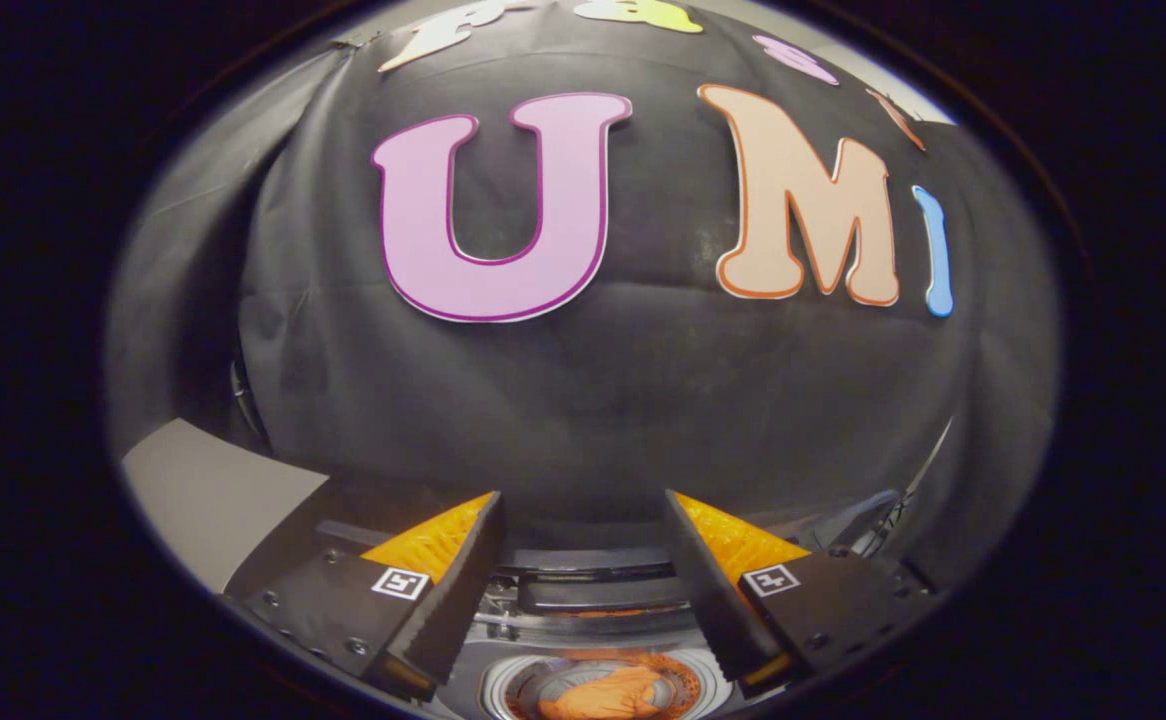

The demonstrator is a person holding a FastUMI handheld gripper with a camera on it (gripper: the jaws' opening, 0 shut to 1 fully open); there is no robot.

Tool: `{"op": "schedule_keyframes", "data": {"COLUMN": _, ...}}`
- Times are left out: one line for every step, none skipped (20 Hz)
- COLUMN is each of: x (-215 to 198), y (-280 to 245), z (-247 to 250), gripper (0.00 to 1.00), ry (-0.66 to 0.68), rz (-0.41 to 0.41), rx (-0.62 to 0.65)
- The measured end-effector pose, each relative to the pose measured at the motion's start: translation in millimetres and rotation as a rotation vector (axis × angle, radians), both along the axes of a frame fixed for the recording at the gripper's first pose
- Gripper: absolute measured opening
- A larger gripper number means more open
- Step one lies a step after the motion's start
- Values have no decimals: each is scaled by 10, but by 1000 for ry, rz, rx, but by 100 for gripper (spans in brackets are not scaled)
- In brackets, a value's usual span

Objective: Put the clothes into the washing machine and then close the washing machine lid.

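My gripper [583, 505] is open, with a wide gap between its fingers and nothing held. It hangs high above the washing machine [583, 590], whose top panel shows below and between the fingers. The round drum opening lies low between the fingers, and an orange piece of clothing [603, 695] sits inside it. The lid's position I cannot make out.
The booth's black cloth wall [643, 380] rises just beyond the machine. A pale flat surface [203, 490] lies off to the left of the left finger. Some cables [893, 520] hang near the wall to the right.
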State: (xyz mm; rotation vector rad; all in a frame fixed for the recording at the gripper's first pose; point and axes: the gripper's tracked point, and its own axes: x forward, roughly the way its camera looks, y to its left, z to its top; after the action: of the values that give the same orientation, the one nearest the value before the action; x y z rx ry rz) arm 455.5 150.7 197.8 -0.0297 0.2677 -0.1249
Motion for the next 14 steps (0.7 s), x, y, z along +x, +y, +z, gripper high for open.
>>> {"op": "schedule_keyframes", "data": {"x": -70, "y": 6, "z": -11, "gripper": 98, "ry": 1, "rz": 1, "rx": 0}}
{"op": "schedule_keyframes", "data": {"x": -159, "y": 11, "z": -19, "gripper": 98, "ry": 1, "rz": 1, "rx": 1}}
{"op": "schedule_keyframes", "data": {"x": -241, "y": 18, "z": -35, "gripper": 98, "ry": 1, "rz": 0, "rx": 4}}
{"op": "schedule_keyframes", "data": {"x": -322, "y": 26, "z": -61, "gripper": 98, "ry": 2, "rz": 1, "rx": 5}}
{"op": "schedule_keyframes", "data": {"x": -419, "y": 34, "z": -85, "gripper": 98, "ry": 5, "rz": 1, "rx": 5}}
{"op": "schedule_keyframes", "data": {"x": -520, "y": 42, "z": -120, "gripper": 98, "ry": 9, "rz": 3, "rx": 5}}
{"op": "schedule_keyframes", "data": {"x": -611, "y": 48, "z": -159, "gripper": 98, "ry": 19, "rz": 5, "rx": 9}}
{"op": "schedule_keyframes", "data": {"x": -716, "y": 60, "z": -195, "gripper": 98, "ry": 27, "rz": 6, "rx": 20}}
{"op": "schedule_keyframes", "data": {"x": -809, "y": 76, "z": -231, "gripper": 98, "ry": 35, "rz": 11, "rx": 34}}
{"op": "schedule_keyframes", "data": {"x": -882, "y": 96, "z": -245, "gripper": 98, "ry": 35, "rz": 21, "rx": 50}}
{"op": "schedule_keyframes", "data": {"x": -961, "y": 99, "z": -266, "gripper": 98, "ry": 36, "rz": 26, "rx": 62}}
{"op": "schedule_keyframes", "data": {"x": -1049, "y": 78, "z": -262, "gripper": 98, "ry": 33, "rz": 26, "rx": 68}}
{"op": "schedule_keyframes", "data": {"x": -1111, "y": 64, "z": -245, "gripper": 98, "ry": 28, "rz": 28, "rx": 66}}
{"op": "schedule_keyframes", "data": {"x": -1166, "y": 25, "z": -225, "gripper": 98, "ry": 18, "rz": 23, "rx": 61}}
